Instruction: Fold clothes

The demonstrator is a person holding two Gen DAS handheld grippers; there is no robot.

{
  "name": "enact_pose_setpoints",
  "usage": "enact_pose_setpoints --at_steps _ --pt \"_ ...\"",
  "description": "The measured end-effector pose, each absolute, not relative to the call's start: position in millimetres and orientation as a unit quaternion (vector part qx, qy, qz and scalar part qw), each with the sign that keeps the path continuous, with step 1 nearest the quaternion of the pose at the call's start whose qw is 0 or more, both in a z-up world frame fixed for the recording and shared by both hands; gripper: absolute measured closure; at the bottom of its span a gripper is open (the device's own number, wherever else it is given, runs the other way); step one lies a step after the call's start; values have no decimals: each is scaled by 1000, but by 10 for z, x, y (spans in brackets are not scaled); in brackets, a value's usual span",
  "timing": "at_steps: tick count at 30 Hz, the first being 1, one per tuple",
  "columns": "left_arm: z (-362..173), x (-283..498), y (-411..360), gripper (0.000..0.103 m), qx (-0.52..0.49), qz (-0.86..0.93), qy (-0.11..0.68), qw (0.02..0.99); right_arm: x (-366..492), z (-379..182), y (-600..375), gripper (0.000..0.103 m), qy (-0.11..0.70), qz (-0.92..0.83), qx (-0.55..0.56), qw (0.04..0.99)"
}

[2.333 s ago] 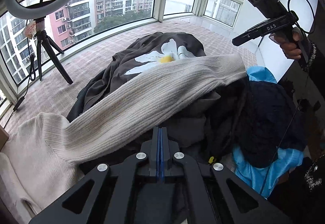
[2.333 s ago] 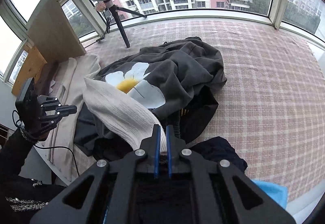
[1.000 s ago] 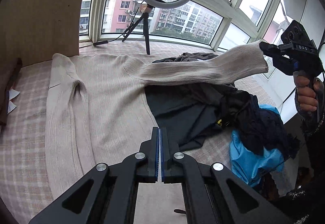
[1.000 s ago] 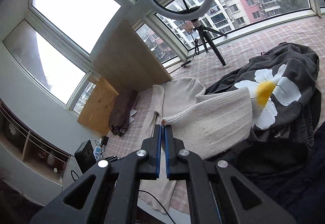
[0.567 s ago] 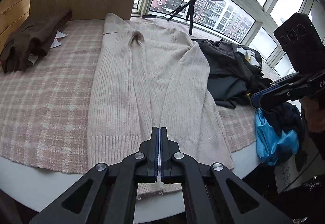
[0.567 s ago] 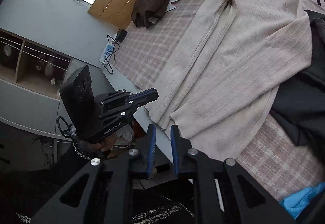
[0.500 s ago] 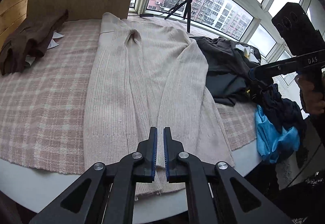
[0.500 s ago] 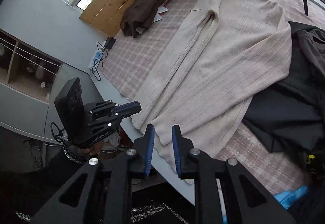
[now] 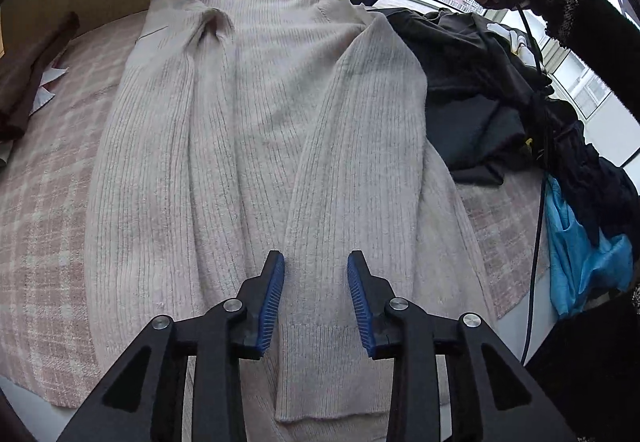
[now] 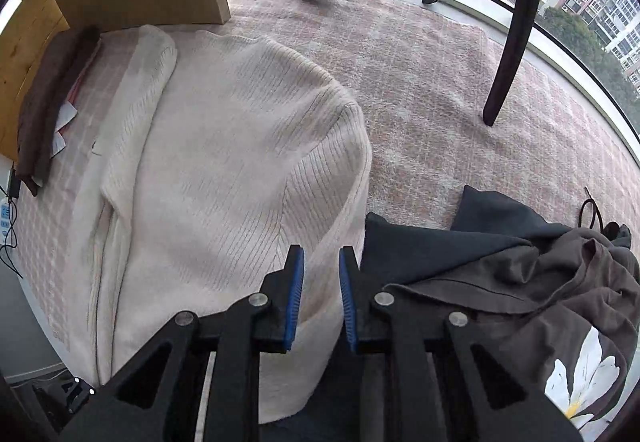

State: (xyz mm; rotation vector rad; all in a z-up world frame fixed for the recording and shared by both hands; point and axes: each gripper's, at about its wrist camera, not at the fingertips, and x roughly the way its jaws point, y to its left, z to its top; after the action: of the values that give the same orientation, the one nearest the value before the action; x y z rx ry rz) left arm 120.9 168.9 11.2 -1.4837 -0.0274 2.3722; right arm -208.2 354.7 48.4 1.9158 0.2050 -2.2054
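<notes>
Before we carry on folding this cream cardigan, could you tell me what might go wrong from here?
1. The cardigan has its hem past the table edge; a tug could slide it off.
2. The dark clothes pile lies against the cardigan's side, so the right gripper, open beside that edge, might catch both.
3. The left gripper, jaws opening over the folded-in sleeve, may pinch only the sleeve and undo that fold.
</notes>
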Motion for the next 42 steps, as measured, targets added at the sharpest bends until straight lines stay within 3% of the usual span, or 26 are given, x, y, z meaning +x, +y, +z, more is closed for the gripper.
enact_pose_setpoints --at_steps 6,7,9,20,23,27,30,35,39,40,42 --pt "109 1226 1723 71 -521 834 -4 180 -2218 218 3642 85 49 -723 683 95" --pt "110 1240 1728 74 -520 835 1 180 -2224 215 3678 92 38 -724 683 96" --pt "120 1270 1725 95 -519 835 -3 183 -2232 251 3751 98 11 -726 680 102" --pt "627 1789 1619 97 -462 849 -126 222 -2239 764 3849 100 -91 -751 635 156" --pt "653 1837 1550 97 -461 849 -155 209 -2280 901 3555 100 -79 -762 618 176" --pt "385 1768 1405 96 -493 834 -183 168 -2400 676 2899 99 -28 -749 626 218" --pt "280 1731 1316 96 -518 833 -158 112 -2364 475 2595 94 38 -748 629 209" --pt "540 1889 1269 94 -489 859 -118 98 -1941 861 2969 91 23 -787 565 247" --pt "562 1945 1533 80 -488 855 -80 152 -1413 868 3221 79 96 -793 541 264" --pt "506 1936 1626 79 -497 849 -71 163 -1302 817 3238 73 121 -791 538 265" --pt "391 1916 1805 79 -513 838 -51 182 -1196 664 3217 70 170 -791 530 253"
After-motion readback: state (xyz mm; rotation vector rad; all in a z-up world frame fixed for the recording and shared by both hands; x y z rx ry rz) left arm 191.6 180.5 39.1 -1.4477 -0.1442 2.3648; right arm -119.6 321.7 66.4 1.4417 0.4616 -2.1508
